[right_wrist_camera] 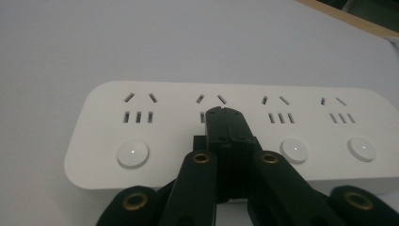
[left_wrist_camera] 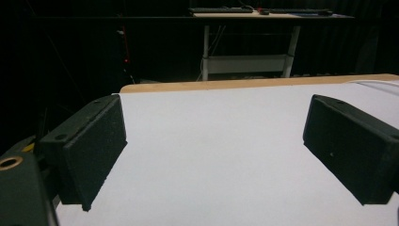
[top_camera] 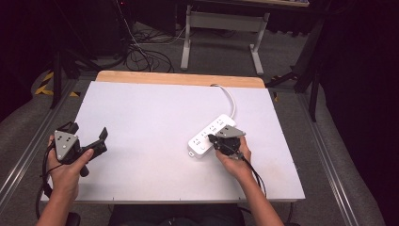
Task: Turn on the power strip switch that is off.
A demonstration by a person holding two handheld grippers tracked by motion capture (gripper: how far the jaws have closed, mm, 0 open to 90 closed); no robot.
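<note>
white table [top_camera: 155, 117]: left gripper [top_camera: 89, 136] jaws wide apart, empty; right gripper [top_camera: 212, 138] jaws together over power strip [top_camera: 207, 134].

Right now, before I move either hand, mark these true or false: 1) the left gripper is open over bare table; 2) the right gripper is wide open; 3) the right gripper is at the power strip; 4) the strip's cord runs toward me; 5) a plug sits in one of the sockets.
1) True: the left gripper has its jaws spread, nothing between.
2) False: the right gripper has its jaws closed together.
3) True: its tips are over the power strip, near the second button.
4) False: the cord runs to the table's far edge.
5) False: the visible sockets are empty.
</note>
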